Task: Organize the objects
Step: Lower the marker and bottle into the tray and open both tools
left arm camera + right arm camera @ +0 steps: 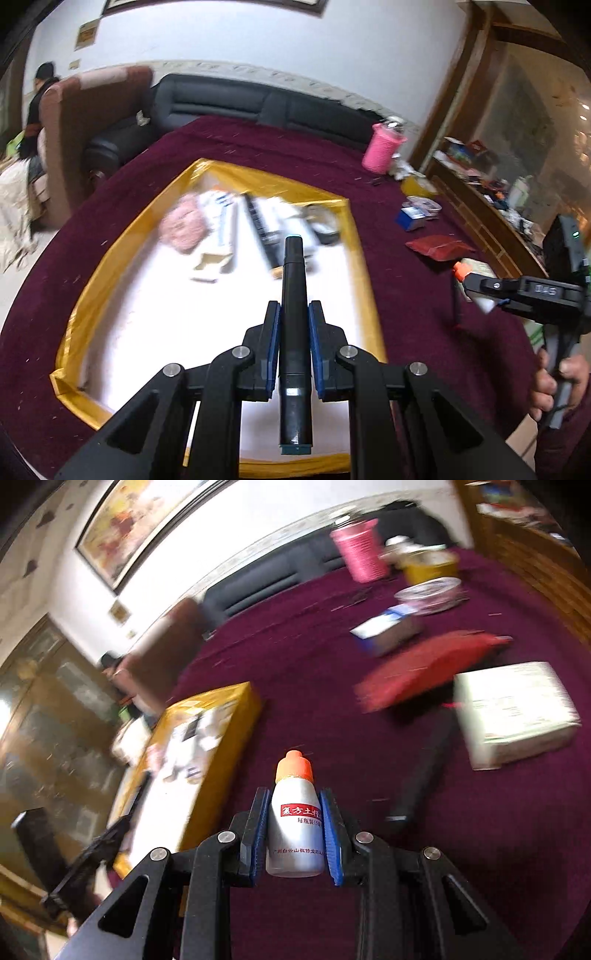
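Note:
My left gripper (294, 306) is shut on a black marker (293, 266), which points forward over the gold-rimmed box (92, 280). The box has a white floor and holds several blurred items at its far end. My right gripper (294, 794) is shut on a small white bottle (293, 827) with an orange cap and red print, held above the maroon cloth to the right of the box (221, 746). In the left wrist view the right gripper (469, 284) shows at the right edge, the bottle's orange cap (460, 271) at its tips, a hand on its handle.
On the maroon cloth (314, 664) lie a red pouch (424, 668), a white carton (517, 712), a blue-and-white box (384, 627), a round tin (428, 590), a pink cup (360, 550) and a long black object (424, 771). A sofa (240, 99) stands behind, a wooden cabinet (498, 229) at right, a person (37, 103) far left.

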Available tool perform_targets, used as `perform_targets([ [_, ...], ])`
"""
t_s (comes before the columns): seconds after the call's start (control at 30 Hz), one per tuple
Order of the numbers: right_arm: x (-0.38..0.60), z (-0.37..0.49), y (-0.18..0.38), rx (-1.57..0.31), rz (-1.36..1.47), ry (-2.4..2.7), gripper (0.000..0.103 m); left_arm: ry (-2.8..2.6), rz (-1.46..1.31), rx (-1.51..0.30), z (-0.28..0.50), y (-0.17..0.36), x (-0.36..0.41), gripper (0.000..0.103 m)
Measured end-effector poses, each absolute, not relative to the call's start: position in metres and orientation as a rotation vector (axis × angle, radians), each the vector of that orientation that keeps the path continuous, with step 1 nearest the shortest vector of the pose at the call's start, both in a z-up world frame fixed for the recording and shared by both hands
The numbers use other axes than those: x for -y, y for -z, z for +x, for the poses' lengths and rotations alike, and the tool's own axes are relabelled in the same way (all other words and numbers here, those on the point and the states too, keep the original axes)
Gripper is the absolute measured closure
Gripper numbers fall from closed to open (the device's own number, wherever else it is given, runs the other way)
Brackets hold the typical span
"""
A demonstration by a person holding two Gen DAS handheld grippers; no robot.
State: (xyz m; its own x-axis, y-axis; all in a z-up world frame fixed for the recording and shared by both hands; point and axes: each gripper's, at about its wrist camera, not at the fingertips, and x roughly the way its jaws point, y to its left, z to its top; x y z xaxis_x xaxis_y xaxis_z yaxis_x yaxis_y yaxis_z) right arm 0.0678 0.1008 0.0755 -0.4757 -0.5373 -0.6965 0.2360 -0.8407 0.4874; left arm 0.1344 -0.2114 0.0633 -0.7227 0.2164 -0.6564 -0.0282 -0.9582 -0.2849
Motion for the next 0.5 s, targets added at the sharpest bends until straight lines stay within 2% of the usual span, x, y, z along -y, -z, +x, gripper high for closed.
perform_targets([
  [0.23,0.003,0.063,-0.071,0.31,1.265,2.167,0.073,-2.766,-1.232,0.424,0.123,-0.046,0.237,0.089],
  [0.5,0.065,0.039,-0.054,0.146,1.349,2.16,0.073,-2.661,-1.385,0.461,0.085,-0.031,0.239,0.089],
])
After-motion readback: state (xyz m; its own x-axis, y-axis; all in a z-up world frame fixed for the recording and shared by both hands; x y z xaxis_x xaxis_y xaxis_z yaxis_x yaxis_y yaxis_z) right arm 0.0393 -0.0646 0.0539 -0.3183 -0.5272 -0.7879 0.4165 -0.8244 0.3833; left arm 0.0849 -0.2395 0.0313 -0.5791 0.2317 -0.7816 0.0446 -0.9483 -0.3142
